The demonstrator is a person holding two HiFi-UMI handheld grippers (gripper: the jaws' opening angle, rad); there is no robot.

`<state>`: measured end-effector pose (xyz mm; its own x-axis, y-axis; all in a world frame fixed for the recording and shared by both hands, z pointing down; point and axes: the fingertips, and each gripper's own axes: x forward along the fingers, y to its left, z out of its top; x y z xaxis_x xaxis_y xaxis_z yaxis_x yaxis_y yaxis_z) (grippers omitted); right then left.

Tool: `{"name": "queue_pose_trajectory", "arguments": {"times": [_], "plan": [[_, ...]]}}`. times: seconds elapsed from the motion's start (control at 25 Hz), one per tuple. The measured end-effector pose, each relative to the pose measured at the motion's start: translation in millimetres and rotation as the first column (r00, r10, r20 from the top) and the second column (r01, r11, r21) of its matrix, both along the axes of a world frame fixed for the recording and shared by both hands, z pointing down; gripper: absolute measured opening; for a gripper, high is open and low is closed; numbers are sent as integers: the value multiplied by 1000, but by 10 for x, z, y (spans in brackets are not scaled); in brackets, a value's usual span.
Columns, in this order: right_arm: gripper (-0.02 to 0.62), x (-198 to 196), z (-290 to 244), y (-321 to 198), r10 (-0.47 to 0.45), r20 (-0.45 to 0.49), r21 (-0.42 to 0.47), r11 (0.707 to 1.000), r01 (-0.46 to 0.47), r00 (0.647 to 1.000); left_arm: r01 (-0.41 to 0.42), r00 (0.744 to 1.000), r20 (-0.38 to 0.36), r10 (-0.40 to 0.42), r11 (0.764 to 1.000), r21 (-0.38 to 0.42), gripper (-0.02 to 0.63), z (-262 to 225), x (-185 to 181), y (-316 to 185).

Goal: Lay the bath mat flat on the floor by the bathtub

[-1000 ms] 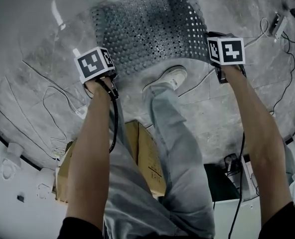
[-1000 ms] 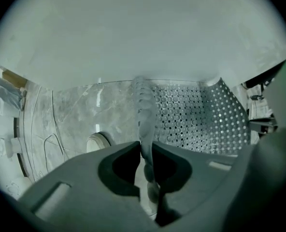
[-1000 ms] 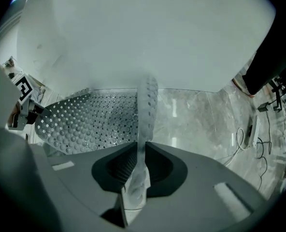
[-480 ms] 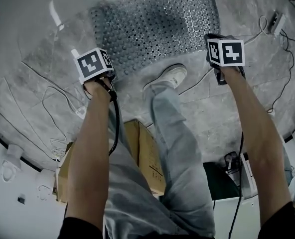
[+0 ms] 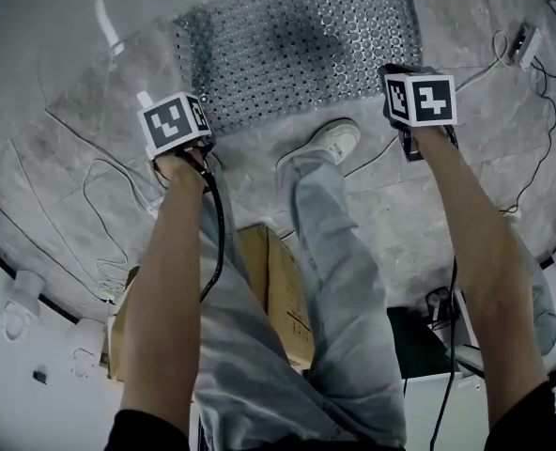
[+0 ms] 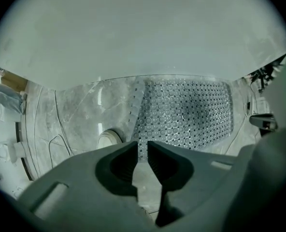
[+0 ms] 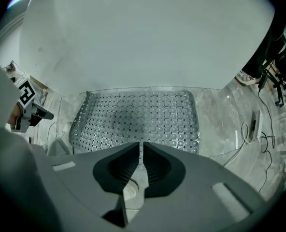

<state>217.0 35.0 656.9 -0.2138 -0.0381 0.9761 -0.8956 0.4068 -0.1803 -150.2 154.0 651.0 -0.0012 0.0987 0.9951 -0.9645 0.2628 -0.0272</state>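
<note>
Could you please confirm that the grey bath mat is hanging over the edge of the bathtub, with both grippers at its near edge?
Not quite. The bath mat is not hanging over the bathtub; it lies flat on the floor beside it, as the head view shows. The left gripper and the right gripper are indeed at its near edge.

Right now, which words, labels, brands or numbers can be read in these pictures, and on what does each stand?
No text can be read anywhere.
On the left cube and the right cube: black-and-white square patterns, not words.
On the box: a faint mark, too small to read.
On the mat: no print.
</note>
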Motion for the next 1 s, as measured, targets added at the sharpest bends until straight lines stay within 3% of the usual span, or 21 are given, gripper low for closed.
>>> {"name": "queue_pose_trajectory", "arguments": {"times": [0.24,0.4,0.6,0.84,1.0], "plan": [[28,-80,-53,150,8,-2,-15,1000,-8,1000,-2,999,-43,2,1000,11,53,-87,20,-18],[25,-103,-123,215,29,-7,-28,999,-29,1000,-18,997,-73,18,1000,-4,5,-170,134,-21],[8,-260,-225,364,-59,-4,-48,997,59,998,-37,992,-119,34,999,-26,5,-281,373,-11],[8,-437,-311,392,16,16,-68,998,-15,1000,-71,980,-190,59,996,-55,5,-417,639,66],[8,-623,-382,416,14,49,-71,997,-10,999,-74,971,-230,56,995,-71,5,-495,742,173]]}}
